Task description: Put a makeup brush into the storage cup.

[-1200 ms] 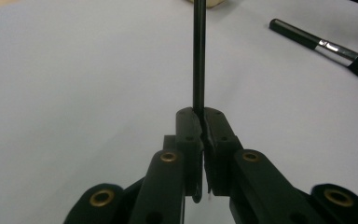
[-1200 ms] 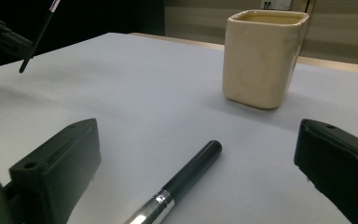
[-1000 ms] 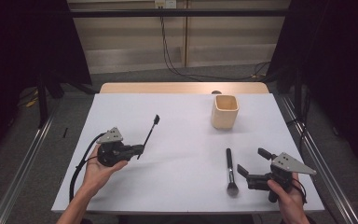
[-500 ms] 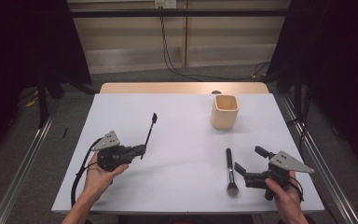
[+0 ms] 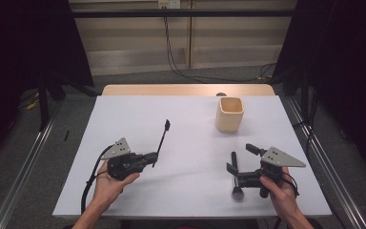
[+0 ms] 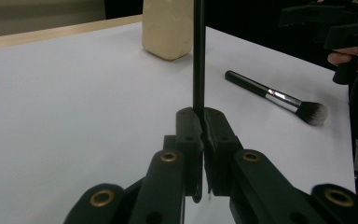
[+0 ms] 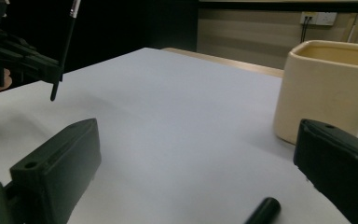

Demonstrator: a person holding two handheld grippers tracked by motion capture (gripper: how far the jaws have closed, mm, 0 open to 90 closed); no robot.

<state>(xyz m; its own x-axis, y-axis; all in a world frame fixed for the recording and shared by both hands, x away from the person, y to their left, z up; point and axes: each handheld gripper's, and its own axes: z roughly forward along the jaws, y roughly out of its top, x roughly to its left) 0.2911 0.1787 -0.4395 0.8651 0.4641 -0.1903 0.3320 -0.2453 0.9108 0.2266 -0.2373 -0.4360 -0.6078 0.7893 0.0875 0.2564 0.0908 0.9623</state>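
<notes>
My left gripper (image 5: 153,157) is shut on the lower end of a thin black brush (image 5: 162,139), which points up and away over the white table (image 5: 124,114); the left gripper view shows the jaws (image 6: 200,126) pressed on its stem (image 6: 198,56). A thicker makeup brush (image 5: 235,177) lies on the table at the right, also seen as the makeup brush (image 6: 275,95). My right gripper (image 5: 240,158) hangs open just over its handle. In the right gripper view the handle's end (image 7: 263,210) lies low between the wide jaws of my right gripper (image 7: 196,158), untouched.
A cream cup (image 5: 229,113) stands upright at the back right, close ahead of the right gripper as the cup (image 7: 328,88). A wooden strip (image 5: 186,89) edges the table's far side. Metal rails run along the floor on both sides.
My right gripper has moved left until it stands over the makeup brush's handle. My left gripper, with the thin brush, has shifted slightly right and toward the near edge.
</notes>
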